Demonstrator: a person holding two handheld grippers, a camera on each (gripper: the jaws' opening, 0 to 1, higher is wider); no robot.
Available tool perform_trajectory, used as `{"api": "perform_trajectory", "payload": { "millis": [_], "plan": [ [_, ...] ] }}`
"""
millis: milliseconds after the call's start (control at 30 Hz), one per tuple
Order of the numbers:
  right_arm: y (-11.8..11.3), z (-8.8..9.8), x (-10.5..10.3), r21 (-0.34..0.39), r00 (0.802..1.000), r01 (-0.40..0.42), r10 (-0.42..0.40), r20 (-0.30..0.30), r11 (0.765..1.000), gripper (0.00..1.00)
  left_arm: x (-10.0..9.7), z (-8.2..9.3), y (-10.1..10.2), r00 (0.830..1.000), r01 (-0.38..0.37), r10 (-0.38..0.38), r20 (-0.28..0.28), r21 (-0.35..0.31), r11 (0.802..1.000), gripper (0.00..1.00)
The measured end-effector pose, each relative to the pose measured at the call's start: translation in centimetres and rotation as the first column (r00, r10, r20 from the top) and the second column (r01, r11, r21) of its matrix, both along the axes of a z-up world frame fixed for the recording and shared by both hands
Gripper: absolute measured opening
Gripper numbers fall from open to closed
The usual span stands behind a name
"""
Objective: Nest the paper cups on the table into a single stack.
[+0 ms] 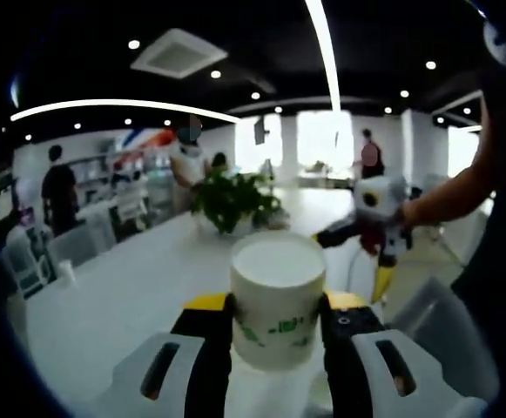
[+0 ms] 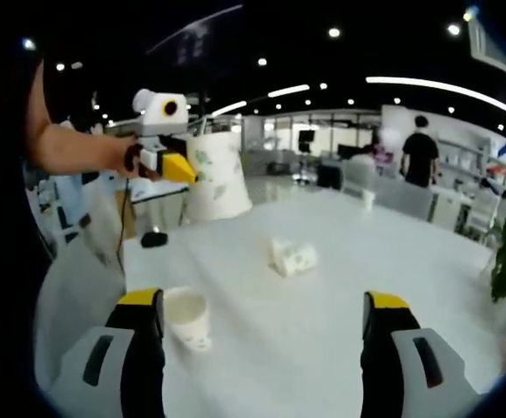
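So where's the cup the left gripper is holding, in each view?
Left gripper view: the held paper cup sits bottom centre, upright between the left gripper jaws.
Right gripper view: the same cup is upper left, raised above the table, the left gripper alongside it.
Shared landmark: the white table.

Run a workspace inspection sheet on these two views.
Surface: long white table.
Job's things: one paper cup clamped in the left gripper; one upright cup near the table edge; one tipped cup lying mid-table.
Clutter: small dark object on the table's far end; potted plant.
Grippers: left shut on its cup, lifted; right gripper open, jaws wide apart, holding nothing.
Cables: dark cable hanging below the left gripper.
Surroundings: open office, chairs, people standing in background.
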State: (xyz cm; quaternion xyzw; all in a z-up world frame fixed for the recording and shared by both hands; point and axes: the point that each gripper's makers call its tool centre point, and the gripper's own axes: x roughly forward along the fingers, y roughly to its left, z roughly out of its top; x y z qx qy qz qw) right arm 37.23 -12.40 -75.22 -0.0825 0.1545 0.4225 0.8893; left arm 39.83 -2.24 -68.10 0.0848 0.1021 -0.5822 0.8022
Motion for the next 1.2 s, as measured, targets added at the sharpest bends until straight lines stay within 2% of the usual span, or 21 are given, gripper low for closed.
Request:
{"api": "perform_trajectory", "payload": {
  "millis": [667,767,1033,1200],
  "plan": [
    [0.8,0.7,-0.1,0.007,1.0,-0.007,0.007,0.014,1.0,0.93,-2.8,0.4,-0.4,0.999,0.037,-0.037,-0.005,-0.011,0.999,0.38],
    [1.3,2.1,-0.1,0.069,1.0,-0.006,0.005,0.009,0.998,0.91,-2.9,0.6,-0.3,0.999,0.032,-0.032,-0.004,-0.02,0.999,0.38],
    [2.5,4.7,0.1,0.099,0.999,-0.03,0.026,0.043,0.995,0.86,-3.1,1.4,0.0,1.0,0.017,-0.018,-0.011,-0.068,0.998,0.38],
    [3.4,6.0,-0.1,0.139,0.998,-0.056,0.051,0.045,0.989,0.81,-3.1,2.3,0.0,1.0,-0.003,-0.001,-0.023,-0.155,0.988,0.38]
  ]
}}
